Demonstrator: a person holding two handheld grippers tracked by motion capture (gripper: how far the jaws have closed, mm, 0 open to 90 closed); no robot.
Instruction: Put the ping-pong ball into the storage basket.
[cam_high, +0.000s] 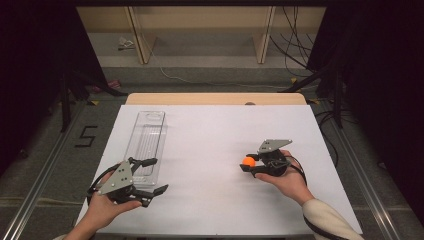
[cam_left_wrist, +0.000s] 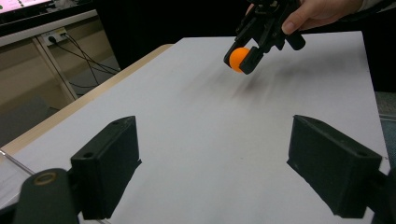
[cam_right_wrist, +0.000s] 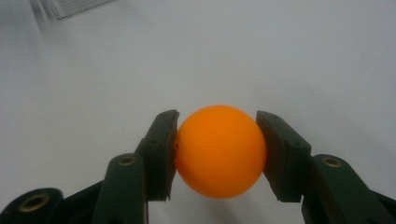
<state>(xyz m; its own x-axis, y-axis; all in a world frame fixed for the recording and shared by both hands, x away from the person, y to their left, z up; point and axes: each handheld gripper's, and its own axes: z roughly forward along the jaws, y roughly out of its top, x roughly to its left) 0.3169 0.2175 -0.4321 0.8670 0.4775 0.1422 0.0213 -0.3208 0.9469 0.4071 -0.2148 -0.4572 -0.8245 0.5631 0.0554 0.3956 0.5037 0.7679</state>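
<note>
White paper covered the wooden table (cam_high: 210, 145), the largest surface in the high view. On its left side lay a long clear plastic tray (cam_high: 146, 145). Just beside the tray's near end, the left gripper (cam_high: 152, 176) was held with jaws spread wide around nothing. Right of centre, the right gripper (cam_high: 248, 164) pinched a small orange ball (cam_high: 248, 161) between both pads, slightly above the paper.
</note>
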